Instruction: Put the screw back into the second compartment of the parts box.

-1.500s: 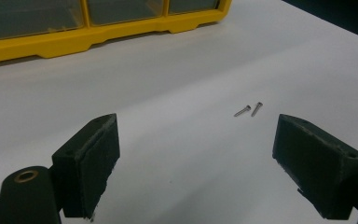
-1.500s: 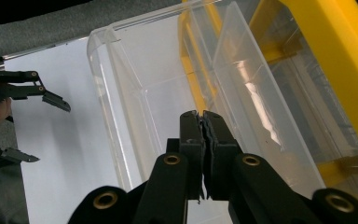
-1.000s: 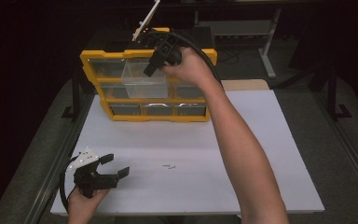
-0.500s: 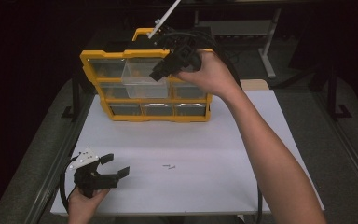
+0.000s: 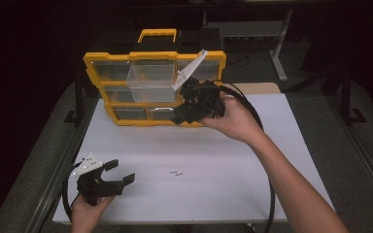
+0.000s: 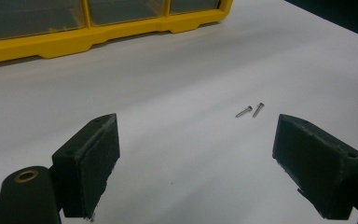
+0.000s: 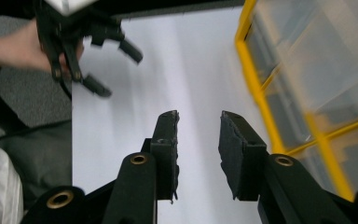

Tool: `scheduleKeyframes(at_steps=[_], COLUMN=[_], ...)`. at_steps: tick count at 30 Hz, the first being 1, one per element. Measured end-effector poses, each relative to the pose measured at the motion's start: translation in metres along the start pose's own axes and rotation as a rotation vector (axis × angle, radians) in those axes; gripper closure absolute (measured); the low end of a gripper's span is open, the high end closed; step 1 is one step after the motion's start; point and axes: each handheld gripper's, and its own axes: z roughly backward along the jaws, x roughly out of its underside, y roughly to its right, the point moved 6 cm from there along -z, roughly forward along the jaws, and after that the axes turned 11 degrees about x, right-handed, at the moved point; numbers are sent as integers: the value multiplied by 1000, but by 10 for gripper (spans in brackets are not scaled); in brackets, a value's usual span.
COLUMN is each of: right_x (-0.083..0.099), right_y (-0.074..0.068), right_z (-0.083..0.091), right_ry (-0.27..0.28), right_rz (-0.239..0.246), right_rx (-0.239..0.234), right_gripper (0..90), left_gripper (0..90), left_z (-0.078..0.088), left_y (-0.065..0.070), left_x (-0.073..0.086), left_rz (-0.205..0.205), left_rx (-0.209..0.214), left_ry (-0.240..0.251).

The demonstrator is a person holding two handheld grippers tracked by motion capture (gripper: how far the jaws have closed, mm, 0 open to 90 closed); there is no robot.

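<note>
The right claw is in front of the yellow organizer; its jaws are narrow, have just been opening, and hold nothing. The left claw is wide near two screws on the white desk.

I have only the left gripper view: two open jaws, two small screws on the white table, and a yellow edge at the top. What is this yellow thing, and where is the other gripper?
Observer: The yellow edge belongs to an organizer box with clear drawers, standing upright at the far side of the table. One upper drawer sticks out toward the person.
Operator: And the right gripper?
Observer: The right gripper is in the air before the box's lower right part. Its jaws have just been opening, with nothing between them.
Operator: Are the screws near it?
Observer: No. The two screws lie nearer the left gripper, which rests low at the table's near left corner.
</note>
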Motion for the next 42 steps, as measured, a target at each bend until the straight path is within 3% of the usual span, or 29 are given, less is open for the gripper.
scheduleKeyframes(at_steps=[8, 19, 27, 32, 42], right_x=[45, 89, 108, 119, 126], right_y=[-19, -47, -57, -62, -65], right_z=[-43, -107, -129, -143, -164], right_ry=[-66, -145, -181, -217, -265], right_rz=[-13, -19, -24, -1, 37], right_rx=[-37, -122, -140, -144, -127], right_gripper=[655, 656, 663, 677, 729], left_gripper=[144, 144, 144, 144, 144], left_z=[0, 3, 3, 2, 3], left_y=[-2, -3, -3, -2, -3], left_x=[-1, 0, 0, 0, 0], left_rz=[-22, -2, -6, -4, -4], left_rx=[-1, -6, -7, -6, -6], left_ry=[-3, 5, 2, -2, -1])
